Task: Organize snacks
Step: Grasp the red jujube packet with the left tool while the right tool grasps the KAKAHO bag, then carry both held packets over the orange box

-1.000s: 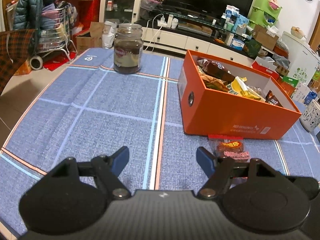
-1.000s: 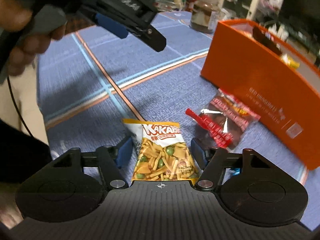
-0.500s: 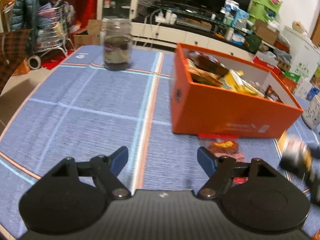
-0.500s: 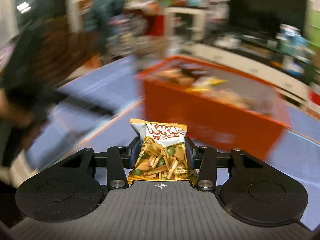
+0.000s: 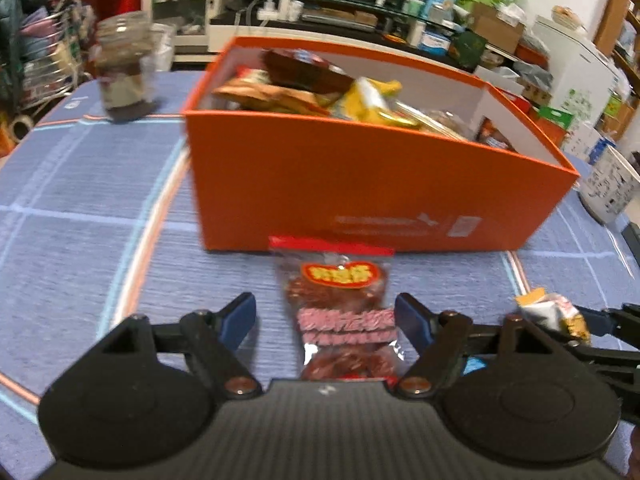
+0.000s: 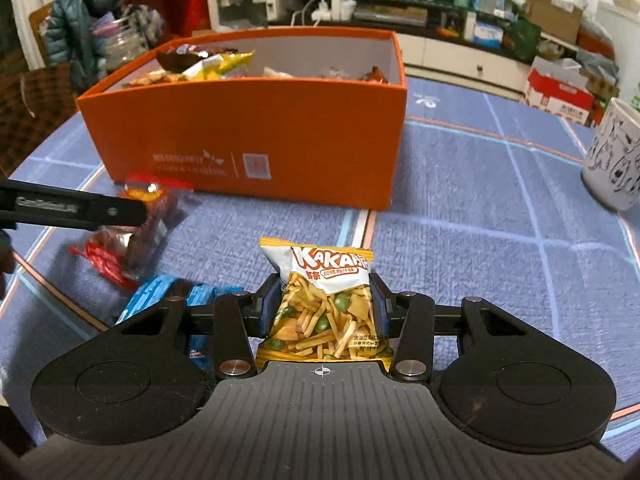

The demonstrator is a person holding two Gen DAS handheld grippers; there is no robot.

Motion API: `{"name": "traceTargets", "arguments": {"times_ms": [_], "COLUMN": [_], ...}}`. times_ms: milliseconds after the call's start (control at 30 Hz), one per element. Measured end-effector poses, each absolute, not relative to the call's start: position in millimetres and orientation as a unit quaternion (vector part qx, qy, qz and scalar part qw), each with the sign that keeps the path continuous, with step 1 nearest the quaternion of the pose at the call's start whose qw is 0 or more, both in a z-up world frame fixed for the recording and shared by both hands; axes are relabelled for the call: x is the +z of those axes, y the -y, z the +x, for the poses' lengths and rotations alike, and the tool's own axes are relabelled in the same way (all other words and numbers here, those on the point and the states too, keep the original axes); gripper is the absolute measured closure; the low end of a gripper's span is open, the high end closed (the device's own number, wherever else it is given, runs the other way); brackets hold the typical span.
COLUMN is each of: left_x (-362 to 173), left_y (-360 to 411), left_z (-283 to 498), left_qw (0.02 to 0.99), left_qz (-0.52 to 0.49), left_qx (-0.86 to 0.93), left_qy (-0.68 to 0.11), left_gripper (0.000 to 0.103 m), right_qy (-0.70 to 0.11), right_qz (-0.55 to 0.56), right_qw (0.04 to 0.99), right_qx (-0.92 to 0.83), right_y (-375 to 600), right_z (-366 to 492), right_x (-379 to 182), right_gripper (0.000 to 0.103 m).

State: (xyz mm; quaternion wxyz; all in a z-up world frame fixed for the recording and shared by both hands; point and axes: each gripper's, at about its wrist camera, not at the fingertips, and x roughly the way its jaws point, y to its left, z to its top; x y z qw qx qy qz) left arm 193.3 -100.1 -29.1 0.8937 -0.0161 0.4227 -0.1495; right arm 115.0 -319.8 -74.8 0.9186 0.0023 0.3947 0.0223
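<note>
While clamping the KAKAH packet (image 6: pixel 326 308) short of the orange box (image 6: pixel 256 128), risks crushing it; left gripper (image 5: pixel 324 312) spread wide around red pouch (image 5: pixel 340 308).

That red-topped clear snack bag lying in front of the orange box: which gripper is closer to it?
Left. The left gripper is open with the red-topped bag between its fingers; the right gripper sits off to the side, shut on the Kakari packet.
</note>
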Motion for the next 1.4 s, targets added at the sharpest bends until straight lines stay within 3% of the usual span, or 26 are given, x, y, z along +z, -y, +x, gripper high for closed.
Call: {"name": "traceTargets", "arguments": {"times_ms": [267, 333, 433, 967, 1400], "left_x": [-43.5, -42.7, -39.8, -22.9, -17.6], "left_y": [112.5, 112.2, 110.9, 99.2, 93.4], "left_z": [193.9, 193.8, 191.5, 179.7, 176.9], "left_qw": [0.897, 0.899, 0.896, 0.903, 0.908], "left_qz": [0.034, 0.033, 0.034, 0.066, 0.069], "left_qx": [-0.130, -0.129, -0.135, -0.124, -0.118], "left_qy": [-0.421, -0.417, -0.422, -0.406, -0.396], "left_gripper": [0.025, 0.042, 0.047, 0.048, 0.048], "right_qy": [-0.405, -0.405, -0.401, -0.399, -0.396], "right_qz": [0.000, 0.003, -0.001, -0.005, -0.006], "right_qw": [0.914, 0.914, 0.916, 0.917, 0.918], "right_qx": [0.032, 0.029, 0.024, 0.019, 0.012], "right_y": [317.8, 319.9, 321.0, 317.5, 314.8], "right_z": [119.1, 120.2, 120.3, 121.6, 121.4], "right_x": [-85.7, -88.0, -89.5, -89.7, -87.6], "right_gripper": [0.069, 0.067, 0.067, 0.060, 0.069]}}
